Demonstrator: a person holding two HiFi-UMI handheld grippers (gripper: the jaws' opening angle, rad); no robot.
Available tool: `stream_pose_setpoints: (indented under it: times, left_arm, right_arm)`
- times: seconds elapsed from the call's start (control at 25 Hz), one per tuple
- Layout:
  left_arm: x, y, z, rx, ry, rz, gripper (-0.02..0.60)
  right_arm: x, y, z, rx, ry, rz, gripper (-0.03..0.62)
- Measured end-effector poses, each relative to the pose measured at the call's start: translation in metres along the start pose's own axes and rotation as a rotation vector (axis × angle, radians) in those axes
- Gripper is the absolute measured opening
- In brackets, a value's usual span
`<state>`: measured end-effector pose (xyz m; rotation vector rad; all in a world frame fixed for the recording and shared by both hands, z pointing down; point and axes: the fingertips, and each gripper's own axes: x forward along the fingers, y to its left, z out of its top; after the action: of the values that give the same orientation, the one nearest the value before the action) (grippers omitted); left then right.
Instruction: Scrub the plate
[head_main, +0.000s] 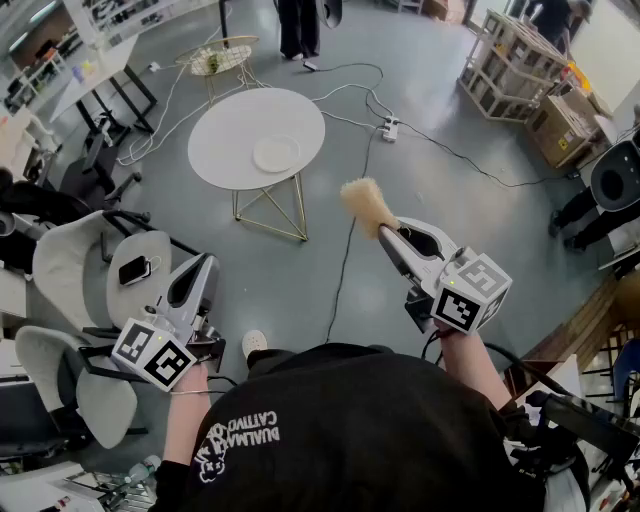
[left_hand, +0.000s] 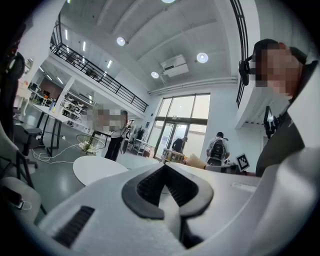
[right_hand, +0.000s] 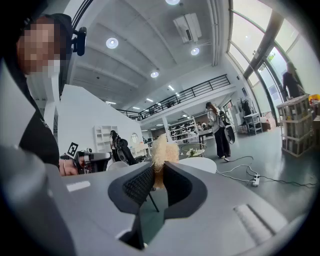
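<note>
Brush (head_main: 368, 205) clamped in right gripper (head_main: 390, 236), left gripper (head_main: 195, 270) pinched shut on nothing; plate (head_main: 276, 153) sits mid round table (head_main: 225, 150), open floor (head_main: 290, 290) between.

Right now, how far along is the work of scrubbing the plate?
Done: the right gripper is closed on the brush, so the tool is picked up. In hand: no scrubbing yet. Both grippers hang over the floor, away from the round table, and the left gripper is shut and empty. Left: bring the brush to the white plate on that table and scrub it.
</note>
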<state>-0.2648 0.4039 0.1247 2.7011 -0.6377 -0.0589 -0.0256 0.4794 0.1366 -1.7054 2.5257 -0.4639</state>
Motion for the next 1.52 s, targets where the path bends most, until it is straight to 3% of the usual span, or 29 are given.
stream_pose_setpoints:
  times: [0.28, 0.64, 0.72, 0.88, 1.08, 1.32, 1.52]
  left_arm:
    - [-0.001, -0.001, 0.006, 0.011, -0.035, -0.008, 0.005]
    - [-0.006, 0.002, 0.013, -0.033, -0.096, 0.002, 0.005]
    - [-0.010, -0.006, 0.021, -0.031, -0.157, -0.009, 0.005]
    - [-0.025, -0.012, 0.049, 0.074, -0.355, -0.004, -0.002]
    - [-0.029, 0.013, 0.063, 0.047, -0.424, -0.013, -0.003]
    - [0.016, 0.036, 0.055, 0.094, -0.293, -0.068, 0.000]
    - [0.068, 0.104, 0.065, 0.028, -0.272, -0.111, 0.000]
  right_arm:
    - [0.002, 0.000, 0.000, -0.007, 0.005, 0.003, 0.058]
    - [0.001, 0.001, 0.000, -0.013, 0.012, 0.005, 0.058]
    - [-0.001, 0.001, -0.002, 0.001, 0.021, 0.009, 0.058]
    - [0.007, -0.003, -0.004, 0.048, -0.011, 0.020, 0.058]
    - [0.028, -0.009, -0.011, 0.034, -0.007, -0.005, 0.058]
    - [0.055, -0.041, -0.010, 0.155, -0.011, -0.029, 0.058]
    - [0.114, -0.074, -0.015, 0.138, 0.054, -0.077, 0.058]
